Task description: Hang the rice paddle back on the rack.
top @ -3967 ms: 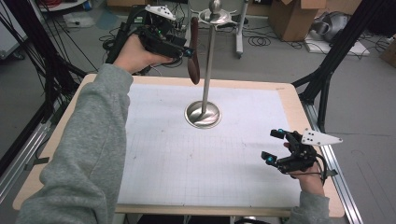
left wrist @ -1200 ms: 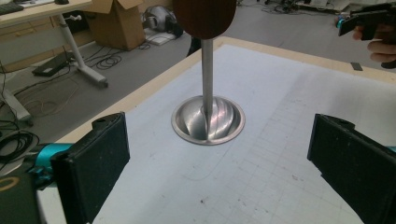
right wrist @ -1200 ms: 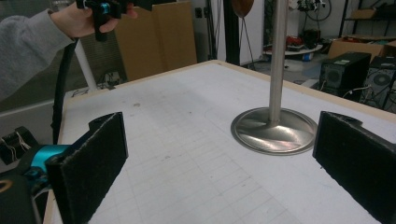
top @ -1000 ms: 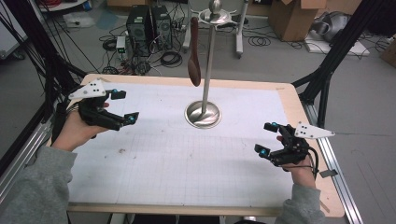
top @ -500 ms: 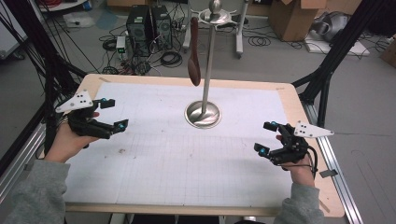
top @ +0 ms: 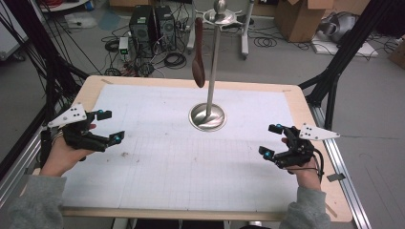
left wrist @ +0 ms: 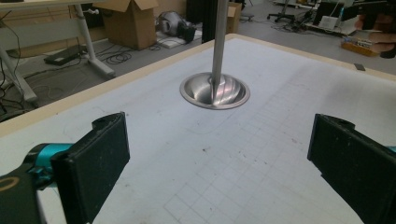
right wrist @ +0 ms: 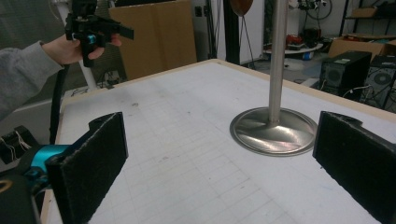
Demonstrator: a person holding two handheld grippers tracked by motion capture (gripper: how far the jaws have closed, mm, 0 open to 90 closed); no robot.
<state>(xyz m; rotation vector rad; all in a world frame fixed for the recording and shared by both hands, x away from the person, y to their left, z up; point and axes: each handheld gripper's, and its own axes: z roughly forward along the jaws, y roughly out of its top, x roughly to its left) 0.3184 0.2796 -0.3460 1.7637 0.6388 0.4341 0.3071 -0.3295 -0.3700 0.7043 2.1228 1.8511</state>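
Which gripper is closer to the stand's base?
The right gripper. In the high view it sits a shorter way from the stand's round metal base than the left gripper, which is out at the table's left edge.

The surface (top: pixel 157 176) is covered by a white sheet printed with a faint grey grid, and a pale wood border runs round it. The stand (top: pixel 207 117) is shiny silver metal, base and pole alike. The spoon (top: pixel 198 52) hanging from it is dark reddish brown. The left gripper (top: pixel 107 126) is black with turquoise tips and carries a light grey plate dotted with dark spots; its fingers (left wrist: pixel 93 163) are matt black. The right gripper (top: pixel 271 140) has the same colours. Both sleeves (top: pixel 33 200) are grey.
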